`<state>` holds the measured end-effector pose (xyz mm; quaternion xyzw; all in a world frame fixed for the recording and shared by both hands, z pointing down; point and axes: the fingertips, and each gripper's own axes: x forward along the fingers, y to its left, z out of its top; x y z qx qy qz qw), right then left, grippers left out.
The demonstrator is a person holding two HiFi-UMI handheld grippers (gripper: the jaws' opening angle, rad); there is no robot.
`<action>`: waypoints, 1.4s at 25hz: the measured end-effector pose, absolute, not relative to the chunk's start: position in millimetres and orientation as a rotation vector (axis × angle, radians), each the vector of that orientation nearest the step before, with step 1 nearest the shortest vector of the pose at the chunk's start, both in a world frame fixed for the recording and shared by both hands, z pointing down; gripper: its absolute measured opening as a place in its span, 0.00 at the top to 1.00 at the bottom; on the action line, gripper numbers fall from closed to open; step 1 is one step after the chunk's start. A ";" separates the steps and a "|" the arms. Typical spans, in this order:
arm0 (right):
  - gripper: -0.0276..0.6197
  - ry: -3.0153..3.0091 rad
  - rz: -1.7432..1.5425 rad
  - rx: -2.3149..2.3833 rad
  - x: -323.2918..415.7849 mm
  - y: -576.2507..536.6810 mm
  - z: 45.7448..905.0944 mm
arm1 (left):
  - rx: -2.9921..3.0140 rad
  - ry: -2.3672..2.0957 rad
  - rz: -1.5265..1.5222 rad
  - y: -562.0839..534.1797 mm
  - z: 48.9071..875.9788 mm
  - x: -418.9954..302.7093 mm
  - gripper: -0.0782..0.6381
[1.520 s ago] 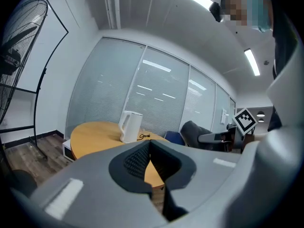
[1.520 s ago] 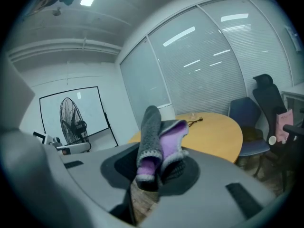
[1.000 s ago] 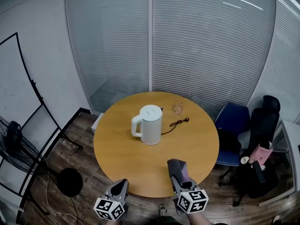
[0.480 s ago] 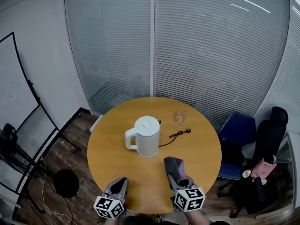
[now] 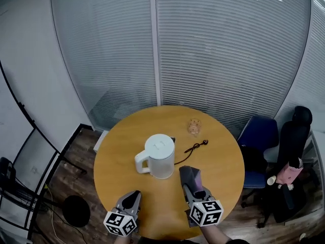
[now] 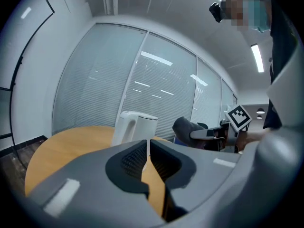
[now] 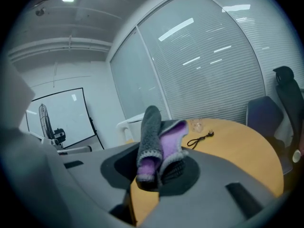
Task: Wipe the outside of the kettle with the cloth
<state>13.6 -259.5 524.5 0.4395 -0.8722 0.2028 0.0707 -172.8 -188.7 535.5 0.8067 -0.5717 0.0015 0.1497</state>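
A white kettle stands upright on the round wooden table, handle to the left; it also shows as the kettle and the kettle. My right gripper hovers over the table's near part, right of the kettle, shut on a folded grey and purple cloth. The cloth stands up between its jaws. My left gripper is at the near table edge, shut with nothing in it; its jaws meet in the left gripper view.
A black cord trails from the kettle across the table. A small clear object lies at the far side. Office chairs stand to the right, glass walls with blinds behind, a dark stand base on the floor at left.
Both grippers have advanced over the table toward the kettle, which now sits closer and lower in the head view. The cloth stays clamped in the right gripper.
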 end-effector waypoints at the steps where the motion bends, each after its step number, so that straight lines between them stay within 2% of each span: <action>1: 0.81 -2.616 0.617 1.342 10.3 -262.8 525.3 | 2.332 -1.624 0.013 -195.6 535.6 -176.6 0.87; 6: 0.81 -2.590 0.648 1.432 -6.5 -280.4 528.6 | 2.404 -1.547 0.064 -227.2 535.5 -193.3 0.87; 7: 0.81 -2.586 0.651 1.446 -9.5 -284.1 529.0 | 2.411 -1.538 0.074 -233.0 536.3 -195.8 0.84; 9: 0.81 -2.580 0.650 1.482 -13.9 -292.5 528.1 | 2.417 -1.523 0.098 -245.2 539.0 -200.2 0.69; 14: 0.81 -2.586 0.624 1.560 -24.5 -316.4 517.0 | 2.454 -1.495 0.157 -270.7 541.5 -207.5 0.60; 22: 0.81 -2.559 0.606 1.648 -29.5 -353.8 511.9 | 2.521 -1.432 0.238 -300.9 543.1 -205.9 0.58; 32: 0.81 -2.463 0.597 1.611 -35.1 -377.3 557.3 | 2.570 -1.382 0.255 -322.7 547.7 -199.6 0.58; 35: 0.81 -2.419 0.618 1.604 -37.6 -378.0 579.5 | 2.556 -1.396 0.247 -324.7 548.0 -205.7 0.62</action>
